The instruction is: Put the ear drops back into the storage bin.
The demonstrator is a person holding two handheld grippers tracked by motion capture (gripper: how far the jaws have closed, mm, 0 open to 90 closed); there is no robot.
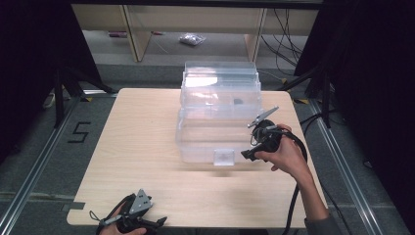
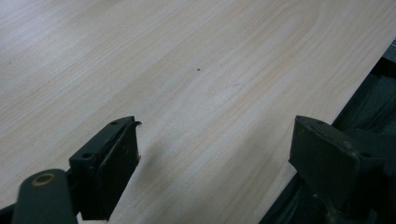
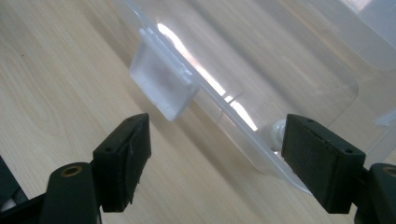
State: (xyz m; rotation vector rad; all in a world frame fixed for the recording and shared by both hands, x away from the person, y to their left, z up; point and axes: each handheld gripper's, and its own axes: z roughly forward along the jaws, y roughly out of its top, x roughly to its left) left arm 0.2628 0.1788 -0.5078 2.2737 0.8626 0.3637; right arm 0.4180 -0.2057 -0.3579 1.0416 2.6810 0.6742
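A clear, rectangular plastic storage box [image 1: 218, 117] sits near the far middle of the light wooden table [image 1: 132, 147] — its lid closed, with a smaller clear tier stacked on top. A frosted square latch tab [image 3: 161, 84] hangs from the front rim, flat against the wall — a small dark object shows inside.

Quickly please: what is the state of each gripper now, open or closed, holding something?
Left gripper: open, holding nothing, over the table.
Right gripper: open, holding nothing, beside the clear box.
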